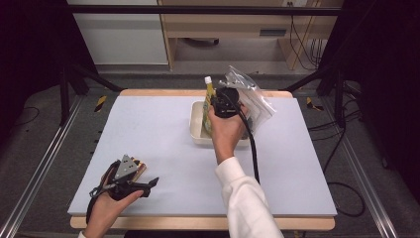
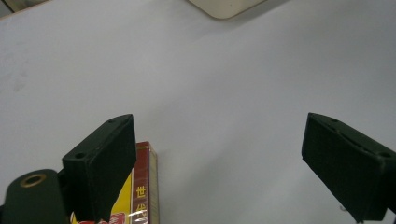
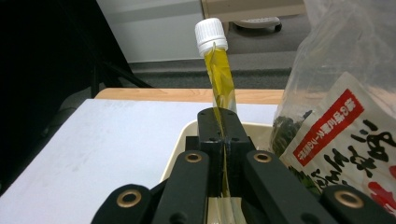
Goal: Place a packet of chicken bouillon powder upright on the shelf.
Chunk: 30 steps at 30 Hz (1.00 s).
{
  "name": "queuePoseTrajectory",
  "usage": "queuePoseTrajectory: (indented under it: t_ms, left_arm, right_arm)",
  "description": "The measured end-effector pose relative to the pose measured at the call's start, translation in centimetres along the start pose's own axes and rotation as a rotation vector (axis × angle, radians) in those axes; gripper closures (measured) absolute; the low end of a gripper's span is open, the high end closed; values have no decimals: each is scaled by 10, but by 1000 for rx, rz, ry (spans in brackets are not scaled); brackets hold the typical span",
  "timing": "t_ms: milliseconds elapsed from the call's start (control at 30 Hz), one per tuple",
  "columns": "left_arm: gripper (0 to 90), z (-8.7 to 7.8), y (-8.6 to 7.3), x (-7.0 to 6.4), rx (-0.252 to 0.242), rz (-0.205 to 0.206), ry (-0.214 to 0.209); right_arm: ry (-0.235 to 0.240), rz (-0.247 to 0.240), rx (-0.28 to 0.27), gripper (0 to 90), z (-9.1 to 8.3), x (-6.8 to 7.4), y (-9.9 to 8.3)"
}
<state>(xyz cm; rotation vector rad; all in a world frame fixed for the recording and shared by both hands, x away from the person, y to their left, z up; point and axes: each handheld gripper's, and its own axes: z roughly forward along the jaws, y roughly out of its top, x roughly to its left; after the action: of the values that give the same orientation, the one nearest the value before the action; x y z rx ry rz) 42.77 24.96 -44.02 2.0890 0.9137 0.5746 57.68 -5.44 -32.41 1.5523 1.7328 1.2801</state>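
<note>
My right gripper [image 3: 223, 122] is shut on a slim yellow pouch with a white screw cap [image 3: 217, 70], holding it upright over the cream tray [image 1: 196, 130]; the pouch [image 1: 208, 91] rises beside the hand in the high view. A clear bag with a red-and-white label [image 3: 336, 126] leans in the tray to its right. My left gripper [image 2: 217, 163] stands open near the table's front left, low over the mat. A red and yellow packet [image 2: 142, 191] lies just beside its left jaw, not between the jaws. In the high view the left gripper [image 1: 148, 186] rests in the hand next to that packet [image 1: 139, 167].
A pale grey mat [image 1: 148, 129] covers the wooden table. The tray's corner [image 2: 224, 7] shows far ahead of the left gripper. Black frame posts [image 1: 67, 89] stand at the table's sides, and a cable [image 1: 253, 148] trails from the right gripper along the sleeve.
</note>
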Motion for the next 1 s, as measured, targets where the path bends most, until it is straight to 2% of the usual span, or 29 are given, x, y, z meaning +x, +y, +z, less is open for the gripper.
queuePoseTrajectory:
  t_ms: [100,333,500,567,767,1000]
  left_arm:
    - [98,0,0,0,3,2,1]
    - [97,0,0,1,4,5,4]
    - [97,-1,0,2,1,4,13]
    - [96,-1,0,2,2,7,17]
    - [96,-2,0,3,1,14,37]
    - [87,-4,-1,6,-5,4,52]
  right_arm:
    - [4,2,2,896,0,1,-3]
    - [2,-28,12,881,2,3,-7]
    - [31,-60,-34,799,-5,6,-6]
    - [50,-103,-62,766,-15,9,-5]
    - [77,-153,-86,679,-35,10,-10]
    - [123,-173,-92,609,-55,6,-23]
